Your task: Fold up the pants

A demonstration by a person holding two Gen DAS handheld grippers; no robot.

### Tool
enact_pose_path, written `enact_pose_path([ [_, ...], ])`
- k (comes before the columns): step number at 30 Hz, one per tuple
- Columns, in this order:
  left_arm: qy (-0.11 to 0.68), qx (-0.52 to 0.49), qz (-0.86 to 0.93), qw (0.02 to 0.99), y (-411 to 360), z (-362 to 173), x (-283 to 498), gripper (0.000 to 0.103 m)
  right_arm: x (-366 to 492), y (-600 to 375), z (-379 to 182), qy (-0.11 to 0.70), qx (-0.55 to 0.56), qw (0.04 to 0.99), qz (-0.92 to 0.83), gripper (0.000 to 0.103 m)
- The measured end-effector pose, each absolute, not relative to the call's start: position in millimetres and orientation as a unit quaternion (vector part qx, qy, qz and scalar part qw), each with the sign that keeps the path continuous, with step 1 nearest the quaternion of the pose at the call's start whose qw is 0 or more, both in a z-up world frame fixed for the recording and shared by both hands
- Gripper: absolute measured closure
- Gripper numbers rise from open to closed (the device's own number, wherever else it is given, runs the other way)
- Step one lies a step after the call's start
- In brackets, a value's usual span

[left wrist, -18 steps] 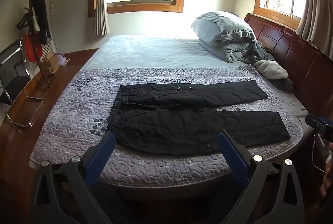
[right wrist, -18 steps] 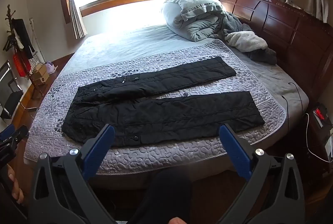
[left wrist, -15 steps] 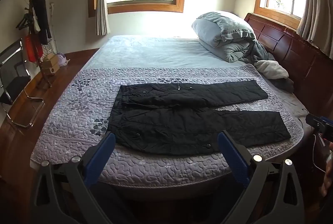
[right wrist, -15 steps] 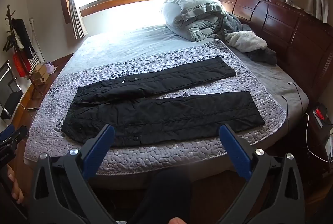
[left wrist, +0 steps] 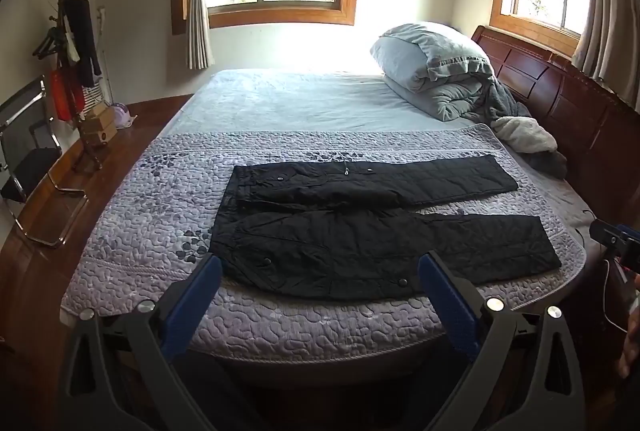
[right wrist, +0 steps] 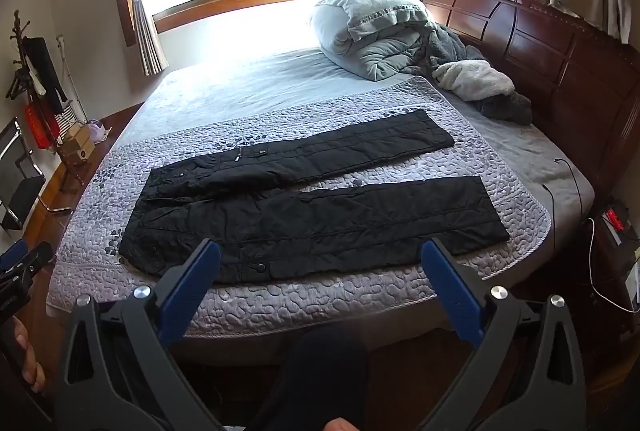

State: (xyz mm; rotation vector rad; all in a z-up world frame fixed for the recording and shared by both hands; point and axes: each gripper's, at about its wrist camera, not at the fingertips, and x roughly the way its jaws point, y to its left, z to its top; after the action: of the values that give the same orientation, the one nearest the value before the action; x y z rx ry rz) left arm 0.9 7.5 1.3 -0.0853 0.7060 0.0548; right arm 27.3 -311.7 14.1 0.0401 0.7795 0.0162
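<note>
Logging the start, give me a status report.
Left gripper and right gripper open, empty. Black pants flat on quilt, unfolded. Nothing on them.

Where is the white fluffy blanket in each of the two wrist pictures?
Left wrist view: white fluffy blanket at right of centre, beside the headboard.
Right wrist view: same blanket at upper right, below the grey duvet.
Shared landmark: black pants spread flat on the quilt.

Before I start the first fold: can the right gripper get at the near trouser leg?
Probably yes. The right gripper has its jaws wide open and empty, and nothing lies between it and the near leg on the quilt.
</note>
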Motion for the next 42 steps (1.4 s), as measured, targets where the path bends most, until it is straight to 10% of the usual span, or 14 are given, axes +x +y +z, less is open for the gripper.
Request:
enact_pose_path([
  [42,0.345,-0.038,0.035,0.937,3.8,-1.8,0.4,0.004,27.7,-315.6,8.5,0.384,0.024,0.923,0.006,0.002],
])
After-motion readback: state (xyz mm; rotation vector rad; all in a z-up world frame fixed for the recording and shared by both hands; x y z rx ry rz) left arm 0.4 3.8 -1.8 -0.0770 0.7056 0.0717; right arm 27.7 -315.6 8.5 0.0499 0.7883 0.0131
